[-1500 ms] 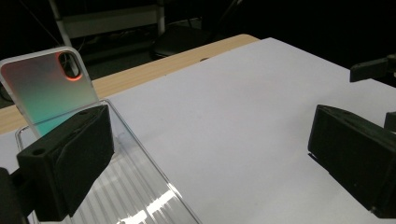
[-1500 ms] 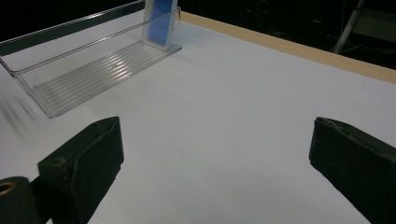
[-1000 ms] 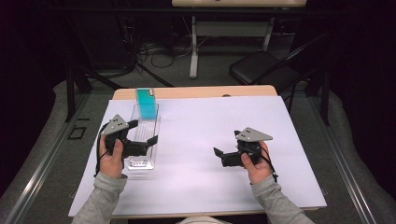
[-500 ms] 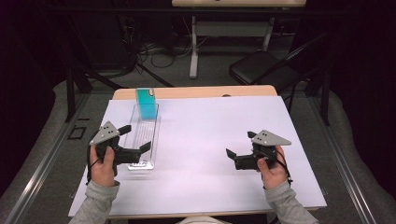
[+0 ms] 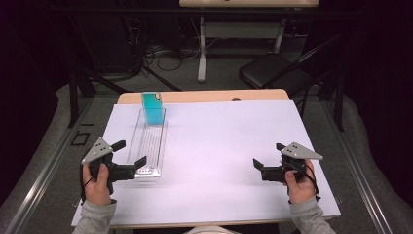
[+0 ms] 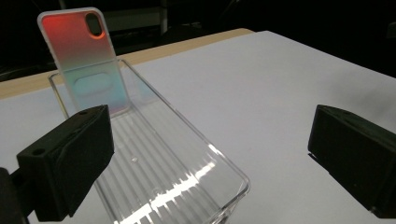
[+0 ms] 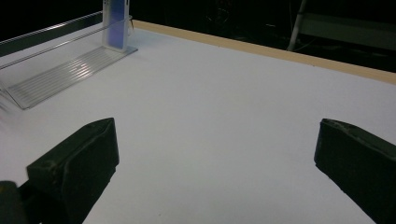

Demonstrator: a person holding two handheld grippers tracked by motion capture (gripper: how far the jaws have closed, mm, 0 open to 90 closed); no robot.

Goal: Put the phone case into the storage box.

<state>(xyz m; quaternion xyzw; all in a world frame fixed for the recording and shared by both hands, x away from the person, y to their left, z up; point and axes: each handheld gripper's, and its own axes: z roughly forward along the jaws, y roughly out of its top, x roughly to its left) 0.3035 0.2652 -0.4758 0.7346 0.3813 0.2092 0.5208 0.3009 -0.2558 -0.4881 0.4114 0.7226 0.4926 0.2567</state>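
Where the left gripper waits, one clear plastic tray lies just in front of it on the left side of the table. I count one tray, one phone case, two grippers and two hands. The tray is long and narrow, transparent, with fine ridges along its floor and low straight walls; light reflects brightly on the near end. In the left gripper view the tray runs away from the camera between the two black jaws, and the phone case stands upright at its far end, leaning against the far wall. The case looks red at the top and fades to pale green and blue lower down, with a dark camera opening in the upper corner. From the high view the same case appears turquoise.

The left gripper has its jaws spread wide; one jaw is near the near end of the tray, and I cannot tell if it touches. It holds nothing. The right gripper rests well apart, over the bare white surface on the right side, and its jaws are also wide apart with nothing between them. In the right gripper view the tray lies far off at the upper left.
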